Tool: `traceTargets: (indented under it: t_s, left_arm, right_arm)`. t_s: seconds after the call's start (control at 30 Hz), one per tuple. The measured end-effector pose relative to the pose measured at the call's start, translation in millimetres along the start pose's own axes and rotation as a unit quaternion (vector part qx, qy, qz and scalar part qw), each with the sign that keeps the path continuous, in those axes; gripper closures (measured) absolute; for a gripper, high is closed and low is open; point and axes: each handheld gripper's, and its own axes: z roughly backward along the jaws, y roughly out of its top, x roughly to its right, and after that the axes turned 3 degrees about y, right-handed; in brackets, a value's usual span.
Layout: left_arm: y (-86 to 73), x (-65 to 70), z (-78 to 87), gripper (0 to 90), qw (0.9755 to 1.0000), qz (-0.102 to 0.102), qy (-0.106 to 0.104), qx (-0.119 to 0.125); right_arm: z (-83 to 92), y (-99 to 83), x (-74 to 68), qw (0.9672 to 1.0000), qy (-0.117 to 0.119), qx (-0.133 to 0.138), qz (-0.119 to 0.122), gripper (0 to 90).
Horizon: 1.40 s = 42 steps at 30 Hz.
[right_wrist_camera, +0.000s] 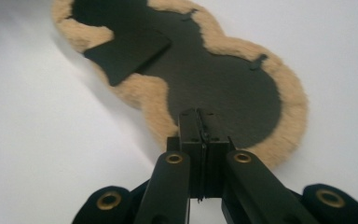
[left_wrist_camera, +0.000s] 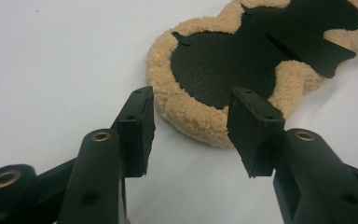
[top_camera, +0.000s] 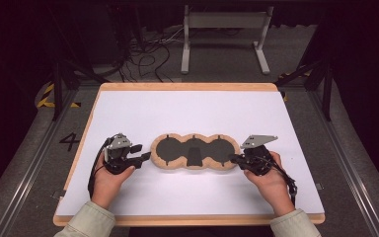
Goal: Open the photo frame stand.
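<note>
High view: a three-lobed fleece pad (top_camera: 195, 152) is laid mid-table, its long axis left to right. The left gripper (top_camera: 143, 158), half open and empty, is set at its left end; the right gripper (top_camera: 233, 159), shut and empty, at its right end.

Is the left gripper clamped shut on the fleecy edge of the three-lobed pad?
No: in the left gripper view the left gripper has its jaws apart, with the pad lying beyond them on the table.

White table top (top_camera: 128, 197), grey metal stand (top_camera: 224, 22), black cables (top_camera: 148, 59) on floor
</note>
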Motion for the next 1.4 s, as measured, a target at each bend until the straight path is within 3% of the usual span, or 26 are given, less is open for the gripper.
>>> traceTargets:
  t_s: [0.27,0.57,0.63,1.13,1.2,1.4]
  left_arm:
    - [-1.2,-0.4,2.5,50.7,1.0,0.001,-0.003,0.005]
    - [-5.4,-1.0,6.1,50.2,0.9999,0.008,-0.008,0.009]
    - [-5.9,-1.2,6.9,50.1,0.9999,0.002,-0.007,0.01]
    - [-9.4,-1.0,8.5,48.4,0.9999,0.007,-0.004,0.007]
    - [-9.1,-1.0,8.6,48.4,1.0,0.004,-0.005,0.006]
    - [-9.2,-0.2,7.0,48.4,1.0,0.004,-0.005,0.005]
  right_arm:
    - [-4.2,6.8,-12.3,0.9994,0.033,0.005,0.008,90.0]
    - [-25.3,14.2,-26.6,0.9978,0.063,-0.011,0.017,90.0]
    - [-30.9,15.8,-29.5,0.9974,0.067,-0.016,0.02,90.0]
    - [-69.2,13.3,-35.3,0.9944,0.083,-0.063,0.019,90.0]
    - [-73.3,11.9,-33.9,0.9941,0.086,-0.064,0.011,90.0]
    - [-69.5,17.8,-32.5,0.9963,0.081,-0.027,0.006,90.0]
